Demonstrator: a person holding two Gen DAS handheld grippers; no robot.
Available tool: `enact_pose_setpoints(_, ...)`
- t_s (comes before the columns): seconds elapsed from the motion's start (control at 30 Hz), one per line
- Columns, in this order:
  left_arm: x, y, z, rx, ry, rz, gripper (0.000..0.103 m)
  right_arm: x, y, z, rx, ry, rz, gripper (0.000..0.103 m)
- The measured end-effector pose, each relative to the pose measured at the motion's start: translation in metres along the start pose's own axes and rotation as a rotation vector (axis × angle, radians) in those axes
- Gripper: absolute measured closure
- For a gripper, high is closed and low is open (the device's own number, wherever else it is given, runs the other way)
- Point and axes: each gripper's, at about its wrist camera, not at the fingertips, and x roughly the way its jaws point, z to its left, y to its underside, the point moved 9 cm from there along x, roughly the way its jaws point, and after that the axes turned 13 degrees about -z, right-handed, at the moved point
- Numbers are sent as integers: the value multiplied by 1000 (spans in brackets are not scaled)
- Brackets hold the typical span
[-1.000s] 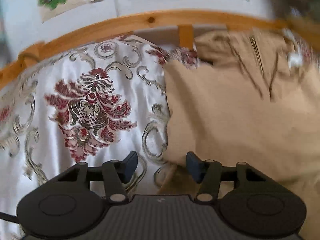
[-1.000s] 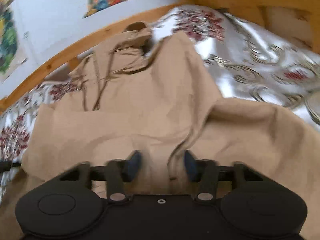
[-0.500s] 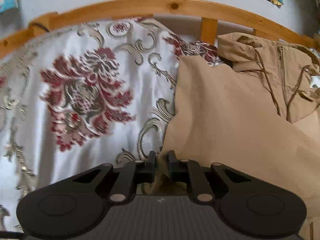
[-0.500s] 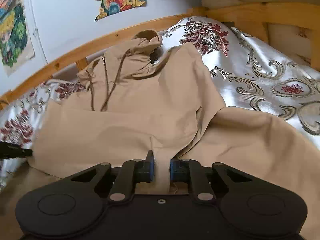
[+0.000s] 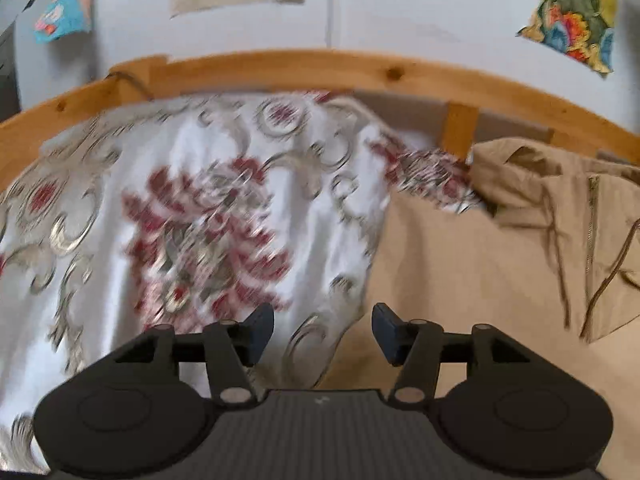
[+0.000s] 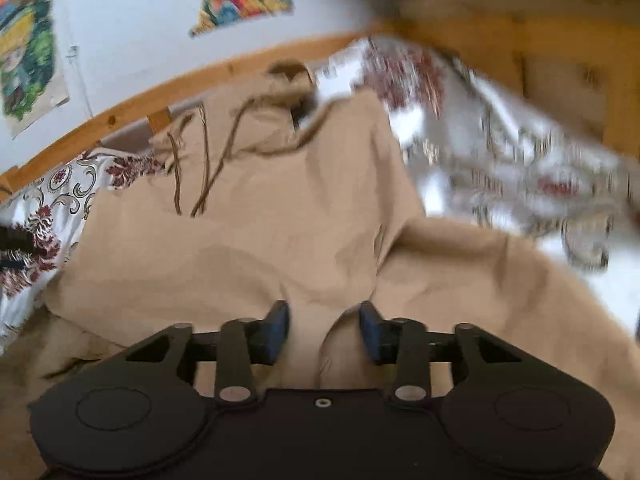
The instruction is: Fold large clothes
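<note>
Tan cotton-like cloth makes up the hooded jacket (image 6: 256, 240), which lies spread over the patterned bedspread (image 5: 120, 208) toward the far rail of the wooden bed frame (image 5: 280, 68), hood and drawcords (image 6: 204, 160) up near that rail. It looks soft, limp and fairly light but bulky; I judge it will sag and drag instead of holding a crease, and the zipper (image 5: 591, 232) and cords may snag. The best holds seem to be the doubled hem or a folded edge, pinched through several layers. The left gripper (image 5: 323, 332) has its jaws opening, with only bedspread and the jacket's side edge showing between them, nothing pinched. The right gripper (image 6: 323, 330) is opening too, over a raised ridge of cloth that its pads do not press. Bare bedspread to the jacket's left and right leaves room to swing sleeves inward; the frame rail bounds the far side.
</note>
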Motion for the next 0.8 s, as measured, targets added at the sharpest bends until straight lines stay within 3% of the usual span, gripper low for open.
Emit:
enact_pose_setpoints(0.07,9,-6,-11,49,-2,1,40,10,-5,2,-67,-36,-57,38)
enact_pose_setpoints(0.23,49,-7,-34,134,-20,37,36,20,-23,-6,-72,-67,-157,25)
enact_pose_setpoints(0.37,78,-6,-57,231,-37,94,36,34,-17,-9,-100,-55,-119,22)
enact_pose_setpoints(0.53,103,-4,-74,341,-50,93,30,44,-15,0,-196,-43,-108,19)
enact_pose_setpoints(0.67,121,14,-71,421,-109,75,14,53,-4,10,-317,3,-59,11)
enact_pose_setpoints(0.8,113,4,-69,409,-44,68,20,53,-12,15,-356,-15,-61,10)
